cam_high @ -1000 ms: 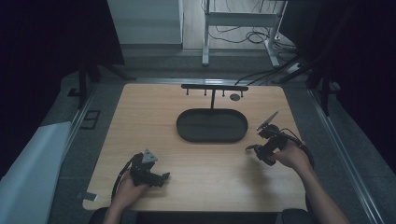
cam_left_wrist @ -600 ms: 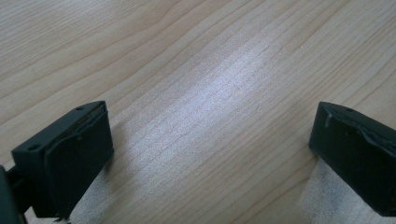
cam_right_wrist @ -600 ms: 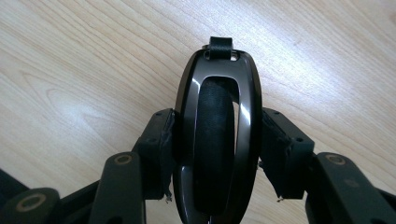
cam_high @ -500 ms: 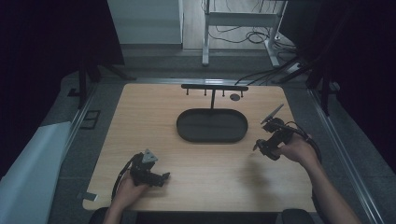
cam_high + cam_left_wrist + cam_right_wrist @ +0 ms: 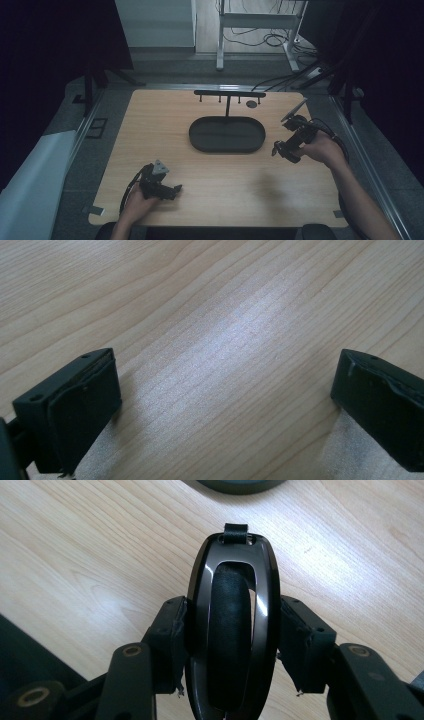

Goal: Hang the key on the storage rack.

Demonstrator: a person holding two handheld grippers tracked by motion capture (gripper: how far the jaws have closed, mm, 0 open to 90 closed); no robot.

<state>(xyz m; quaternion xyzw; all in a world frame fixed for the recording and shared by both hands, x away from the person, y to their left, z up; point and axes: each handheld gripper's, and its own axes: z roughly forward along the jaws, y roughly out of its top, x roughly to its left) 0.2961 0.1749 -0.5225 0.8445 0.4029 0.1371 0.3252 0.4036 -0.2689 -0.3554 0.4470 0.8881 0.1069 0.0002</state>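
My right gripper (image 5: pixel 232 630) is shut on a glossy black oval object (image 5: pixel 232 565) with a padded middle and a small tab at its far end. The object stands on edge between the pads, lifted above the wooden table (image 5: pixel 75 555). In the high view the right gripper (image 5: pixel 281 150) hangs just right of the dark oval tray (image 5: pixel 200 142), its jaws pointing down and left. My left gripper (image 5: pixel 174 190) rests near the table's front left edge. Its jaws (image 5: pixel 225 405) stand wide open over bare wood with nothing between them.
A black bar stand with small hooks (image 5: pixel 229 93) rises behind the tray, and a small round disc (image 5: pixel 251 104) lies beside it. Cables trail from the right gripper toward the table's right edge. Bare wood lies between the two hands.
The right hand has lifted off the table with the oval object and shifted slightly toward the back. The left gripper has stayed put.
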